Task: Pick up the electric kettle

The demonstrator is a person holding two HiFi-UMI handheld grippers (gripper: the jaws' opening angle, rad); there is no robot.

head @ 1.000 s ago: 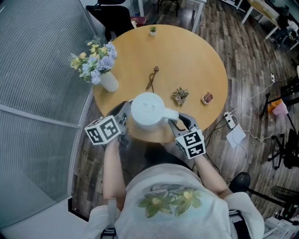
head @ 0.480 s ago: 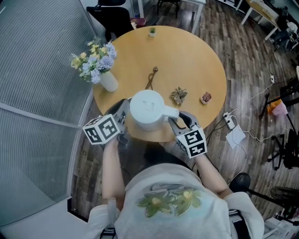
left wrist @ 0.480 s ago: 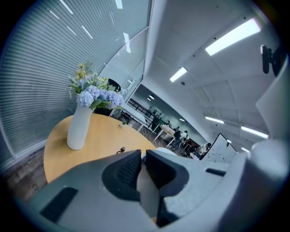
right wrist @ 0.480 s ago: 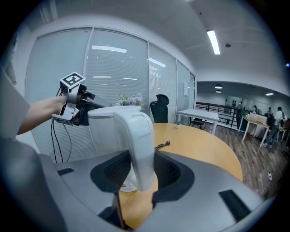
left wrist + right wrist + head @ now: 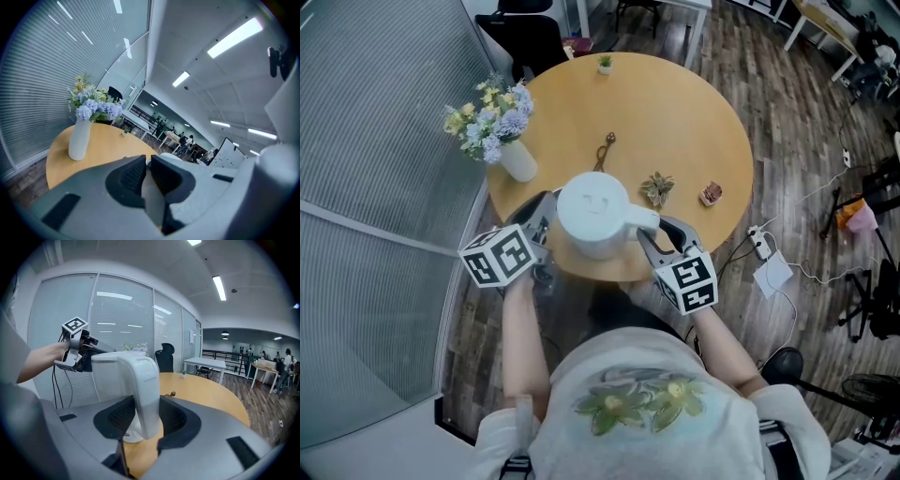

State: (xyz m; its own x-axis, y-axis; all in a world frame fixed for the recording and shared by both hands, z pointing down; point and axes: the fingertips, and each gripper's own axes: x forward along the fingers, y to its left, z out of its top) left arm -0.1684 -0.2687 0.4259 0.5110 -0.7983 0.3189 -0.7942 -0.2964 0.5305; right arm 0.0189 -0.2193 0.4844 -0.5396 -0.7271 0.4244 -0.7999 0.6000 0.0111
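The electric kettle [image 5: 592, 214] hangs between both claws — right claw [image 5: 647, 244] clamped on its handle [image 5: 145, 390], left claw [image 5: 546, 222] pinching its rim.

White kettle [image 5: 592, 211]; tan table [image 5: 675, 112]; white vase [image 5: 520, 164]; lilac-yellow flowers [image 5: 492, 117]; dark plank-patterned floor [image 5: 787, 122].

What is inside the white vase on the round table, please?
A bunch of blue, white and yellow flowers rises from the vase; its opaque wall hides the stems and any water.
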